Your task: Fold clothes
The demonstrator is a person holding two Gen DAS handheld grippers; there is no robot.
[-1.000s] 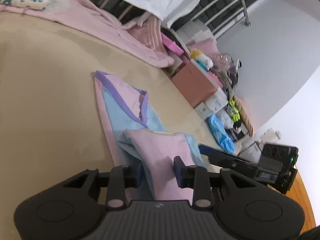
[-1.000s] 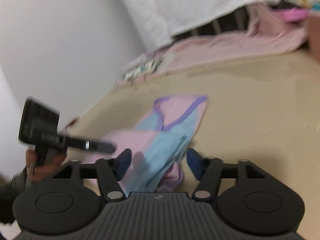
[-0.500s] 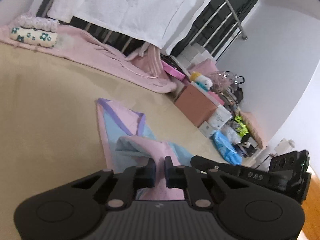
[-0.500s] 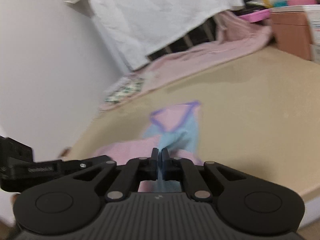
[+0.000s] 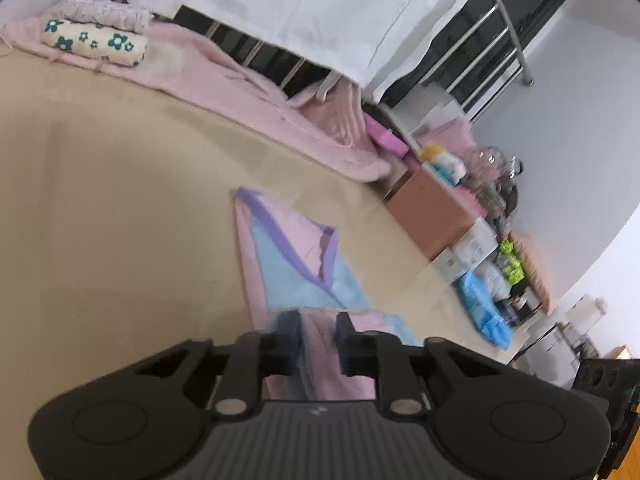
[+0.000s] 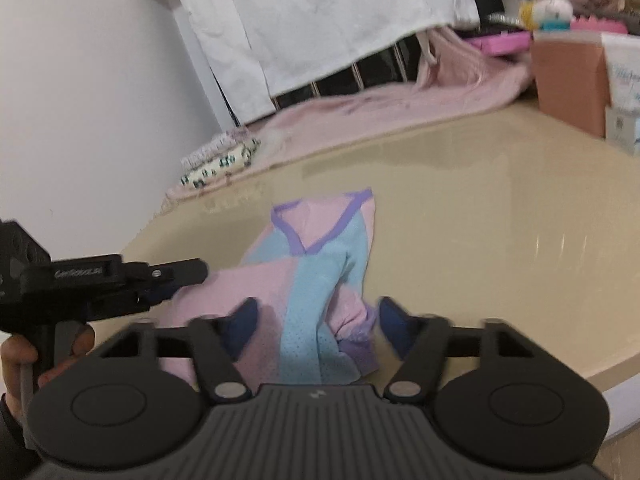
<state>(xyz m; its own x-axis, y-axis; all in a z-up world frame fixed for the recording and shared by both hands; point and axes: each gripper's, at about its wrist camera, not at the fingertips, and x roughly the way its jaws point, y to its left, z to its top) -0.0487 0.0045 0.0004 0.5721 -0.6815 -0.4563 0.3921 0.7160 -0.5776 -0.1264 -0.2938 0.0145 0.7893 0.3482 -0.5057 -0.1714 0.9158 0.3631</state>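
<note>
While lying half-folded on beige tabletop point(image 6: 500, 208), pink-and-blue purple-trimmed knit garment point(image 6: 316, 264); left hand-held gripper point(image 5: 318, 334) narrowly parted around pink fold, right hand-held gripper point(image 6: 318, 320) spread wide. Risk: loose fold slipping, bunching crooked.

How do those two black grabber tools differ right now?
The left gripper has its fingers fairly close, with a fold of the pink and blue garment between them; the right gripper has its fingers spread wide, holding nothing. Both are the same black design, hovering at the garment's near end.
</note>
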